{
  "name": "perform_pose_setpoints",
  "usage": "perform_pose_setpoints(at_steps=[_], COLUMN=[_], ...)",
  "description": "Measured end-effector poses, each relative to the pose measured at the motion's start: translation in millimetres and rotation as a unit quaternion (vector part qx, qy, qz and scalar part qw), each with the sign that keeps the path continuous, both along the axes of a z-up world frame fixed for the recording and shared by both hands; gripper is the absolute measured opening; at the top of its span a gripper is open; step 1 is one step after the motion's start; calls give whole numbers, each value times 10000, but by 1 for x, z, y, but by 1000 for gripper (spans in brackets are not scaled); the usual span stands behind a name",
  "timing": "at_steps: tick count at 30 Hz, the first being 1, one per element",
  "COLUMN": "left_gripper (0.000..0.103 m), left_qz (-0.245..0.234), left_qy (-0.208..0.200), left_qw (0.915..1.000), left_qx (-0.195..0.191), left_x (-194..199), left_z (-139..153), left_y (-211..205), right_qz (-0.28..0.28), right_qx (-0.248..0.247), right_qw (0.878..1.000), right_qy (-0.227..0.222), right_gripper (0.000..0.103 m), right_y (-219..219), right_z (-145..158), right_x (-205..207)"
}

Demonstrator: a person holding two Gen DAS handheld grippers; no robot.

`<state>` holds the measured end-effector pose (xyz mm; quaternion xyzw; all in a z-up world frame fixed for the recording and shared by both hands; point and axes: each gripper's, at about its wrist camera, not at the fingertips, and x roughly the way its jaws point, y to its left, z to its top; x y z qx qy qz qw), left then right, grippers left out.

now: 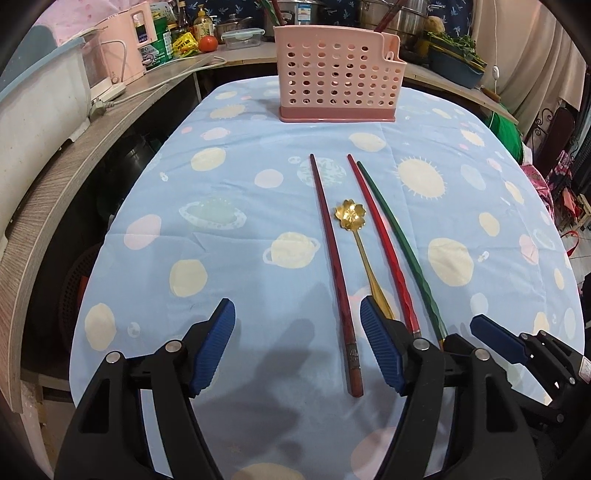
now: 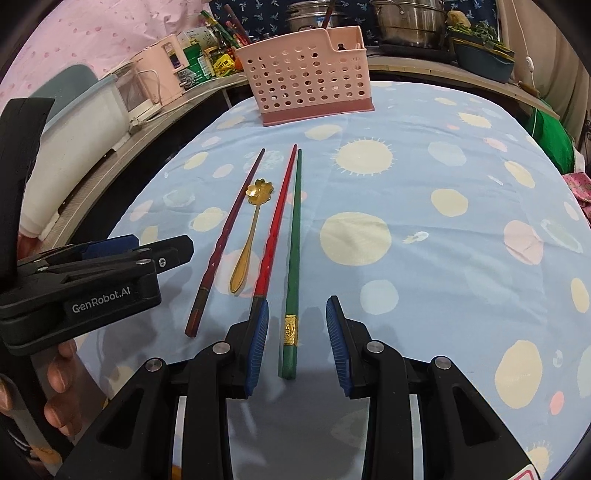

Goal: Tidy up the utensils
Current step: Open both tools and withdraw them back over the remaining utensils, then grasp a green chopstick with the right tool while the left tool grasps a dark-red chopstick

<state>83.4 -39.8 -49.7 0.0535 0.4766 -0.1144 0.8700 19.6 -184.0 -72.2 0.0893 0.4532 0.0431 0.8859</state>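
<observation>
Three chopsticks and a spoon lie side by side on the blue planet-print tablecloth (image 1: 229, 155). They are a dark red chopstick (image 1: 328, 236), a gold flower-bowled spoon (image 1: 350, 213), a bright red chopstick (image 1: 380, 236) and a green chopstick (image 1: 399, 240). A pink perforated utensil basket (image 1: 336, 77) stands at the far end. My left gripper (image 1: 297, 310) is open, and the dark red chopstick's thick end lies between its fingers, untouched. My right gripper (image 2: 297, 306) is open around the green chopstick's (image 2: 295, 221) gold-banded end, its pads clear of it.
A grey counter (image 1: 74, 155) with a pink kettle, bottles and a cord curves along the left. Steel pots (image 2: 406, 18) and a planter stand behind the basket (image 2: 306, 77). A hand (image 2: 59, 369) holds the left gripper (image 2: 162, 251), seen from the side.
</observation>
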Motion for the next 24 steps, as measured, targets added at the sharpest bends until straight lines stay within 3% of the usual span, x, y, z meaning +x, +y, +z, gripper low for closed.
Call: perform_pose_setpoints(at_steps=[6,15,24], left_gripper=[68,68,68], left_qz=[-7,-65,-150], left_qy=[135,209,298], left_qw=[9999,9998,9993], left_qx=[12,2,-151], left_x=[-2,-2,-6], left_z=[-9,-14,-15], left_y=[0,-4,-7], right_qz=[33,-58,-223], right_qx=[-101,-425,-254], right_qw=[9999,9991,9994], right_qy=[26,-47,-49], right_gripper=[29,8,7], right_y=[5,2,-11], right_z=[-8,-10,-10], right_x=[0,1,0])
